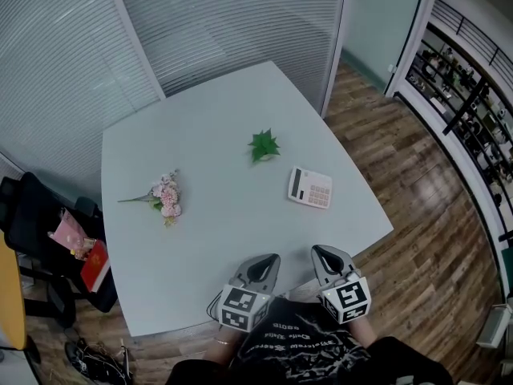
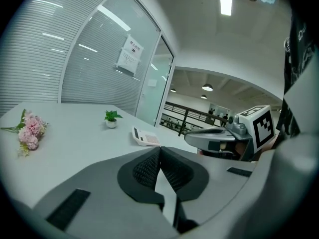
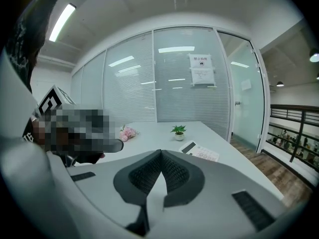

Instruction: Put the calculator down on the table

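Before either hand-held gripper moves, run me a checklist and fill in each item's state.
1. White rectangular calculator lies flat on pale grey table: ok.
2. Its keys face up: ok.
3. Left hand-held gripper shut, nothing between the jaws: ok.
4. Right hand-held gripper shut, nothing between the jaws: ok.
5. Small green potted plant stands apart from the calculator: ok.
6. Pink flower bunch lies well away from it: ok.

**Calculator [image 1: 310, 188] flat on the table [image 1: 216, 247], grippers at the near edge**

It lies near the right edge, with a small green plant [image 1: 264, 145] near it toward the far edge. A pink flower bunch [image 1: 166, 199] lies toward the left edge. The left gripper [image 1: 270, 258] and right gripper [image 1: 321, 252] hover side by side over the near edge, jaws together, well apart from the calculator.
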Motion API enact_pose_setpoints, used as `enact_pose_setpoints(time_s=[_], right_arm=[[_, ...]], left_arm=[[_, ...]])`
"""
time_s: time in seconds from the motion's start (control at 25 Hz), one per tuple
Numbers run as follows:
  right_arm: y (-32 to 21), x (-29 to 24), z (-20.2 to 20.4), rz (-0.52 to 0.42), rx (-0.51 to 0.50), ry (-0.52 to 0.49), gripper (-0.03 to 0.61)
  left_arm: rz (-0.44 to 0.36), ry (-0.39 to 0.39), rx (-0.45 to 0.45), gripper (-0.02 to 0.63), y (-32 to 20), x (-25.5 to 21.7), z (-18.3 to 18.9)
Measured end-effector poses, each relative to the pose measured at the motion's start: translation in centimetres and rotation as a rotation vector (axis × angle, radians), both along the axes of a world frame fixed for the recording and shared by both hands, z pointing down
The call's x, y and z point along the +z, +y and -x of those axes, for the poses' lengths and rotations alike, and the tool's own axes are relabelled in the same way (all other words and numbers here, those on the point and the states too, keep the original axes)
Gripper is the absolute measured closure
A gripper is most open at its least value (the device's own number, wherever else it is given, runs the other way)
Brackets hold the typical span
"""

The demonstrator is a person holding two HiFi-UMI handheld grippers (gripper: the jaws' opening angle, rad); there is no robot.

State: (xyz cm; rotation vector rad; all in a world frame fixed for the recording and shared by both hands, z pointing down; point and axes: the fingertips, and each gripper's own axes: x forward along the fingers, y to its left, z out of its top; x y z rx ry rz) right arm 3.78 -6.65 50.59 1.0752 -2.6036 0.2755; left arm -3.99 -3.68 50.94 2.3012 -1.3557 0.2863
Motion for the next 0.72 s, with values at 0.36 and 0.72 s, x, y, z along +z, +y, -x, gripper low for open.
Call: enact_pose_setpoints(time_s=[0.36,0.72], right_arm=[[-0.21,0.29,0.00,-0.008,-0.014,0.025,0.572],[-0.56,0.54,0.19,-0.028,-0.030,0.079,0.572]], left_arm=[[0.000,0.000,-0.026,0.594,-0.32,-0.11,0.58],[0.011,0.001,-0.028,0.594,-0.77,0.14,0.56]])
